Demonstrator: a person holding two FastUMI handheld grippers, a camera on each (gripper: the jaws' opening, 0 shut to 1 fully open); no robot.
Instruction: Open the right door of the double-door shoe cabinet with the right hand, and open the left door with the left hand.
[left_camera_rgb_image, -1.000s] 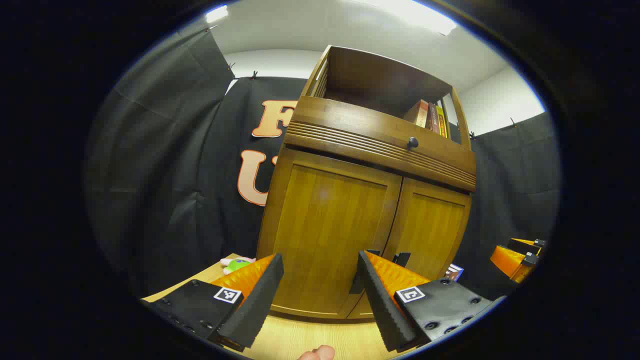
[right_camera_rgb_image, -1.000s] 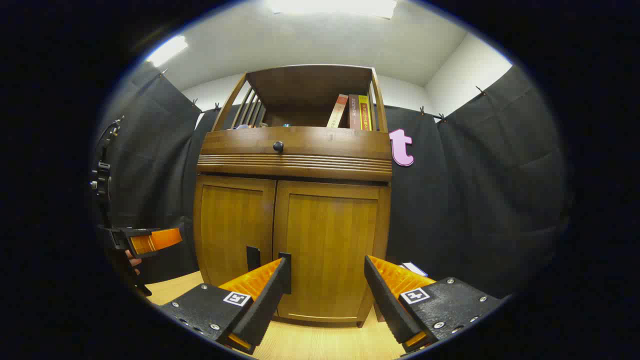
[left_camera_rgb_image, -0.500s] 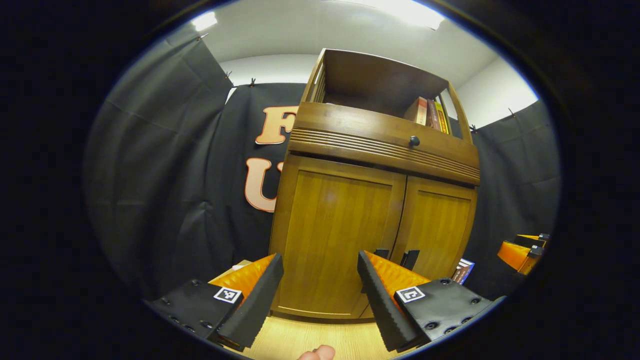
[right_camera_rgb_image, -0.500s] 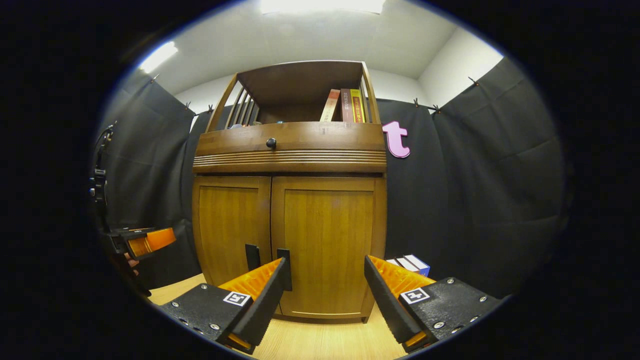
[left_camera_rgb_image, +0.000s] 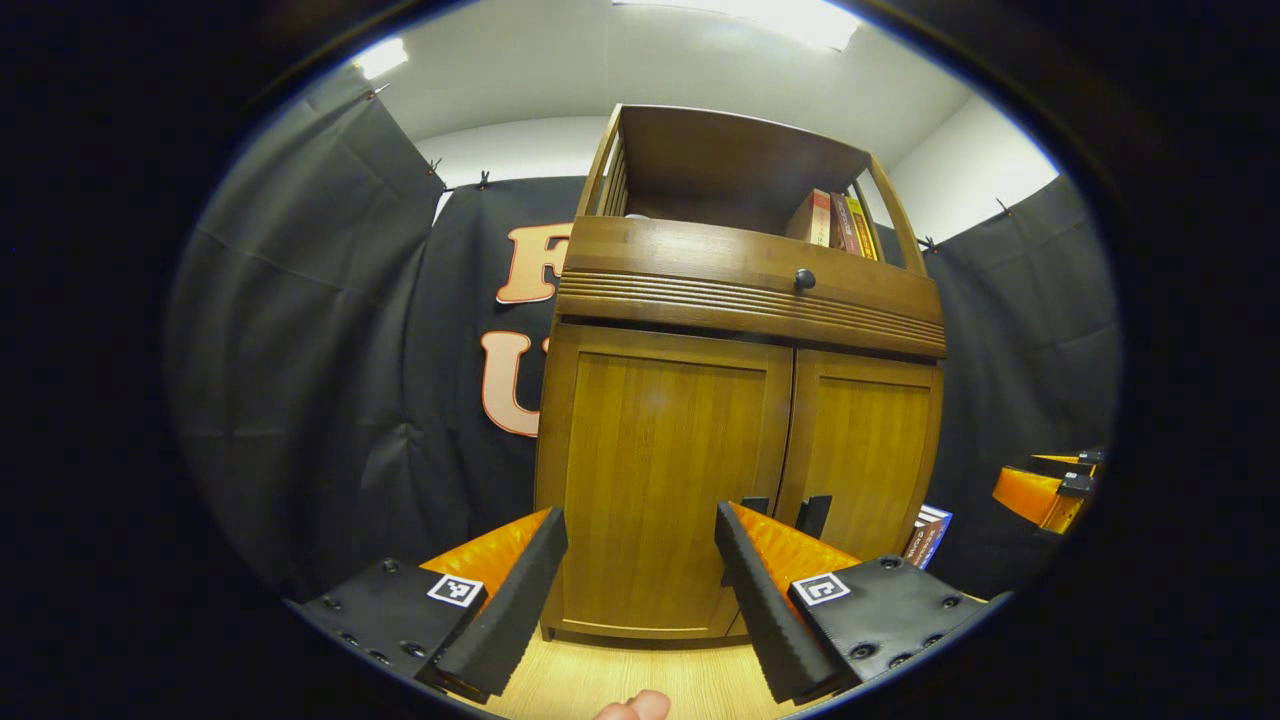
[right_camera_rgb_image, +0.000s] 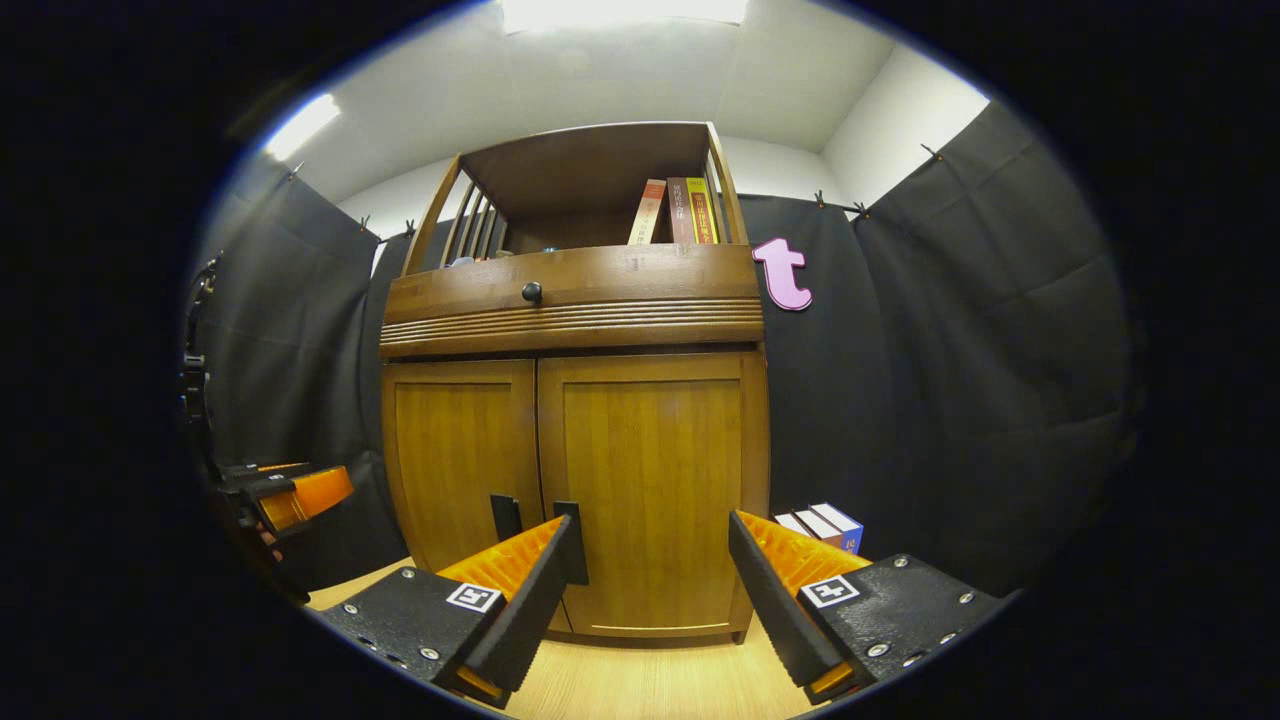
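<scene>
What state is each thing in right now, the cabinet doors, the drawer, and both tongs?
Left door: closed.
Right door: closed.
Drawer: pushed in, knob untouched.
Left tongs: open, empty, short of the cabinet.
Right tongs: open, empty, facing the right door.
Books on the top shelf: upright, one leaning.

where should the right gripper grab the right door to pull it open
Grip the dark upright handle low on the right door, beside the centre seam. Come straight at the front, fingers either side of it. The door looks flat and closed, offering no other hold, and the right gripper is already open before it.
</scene>
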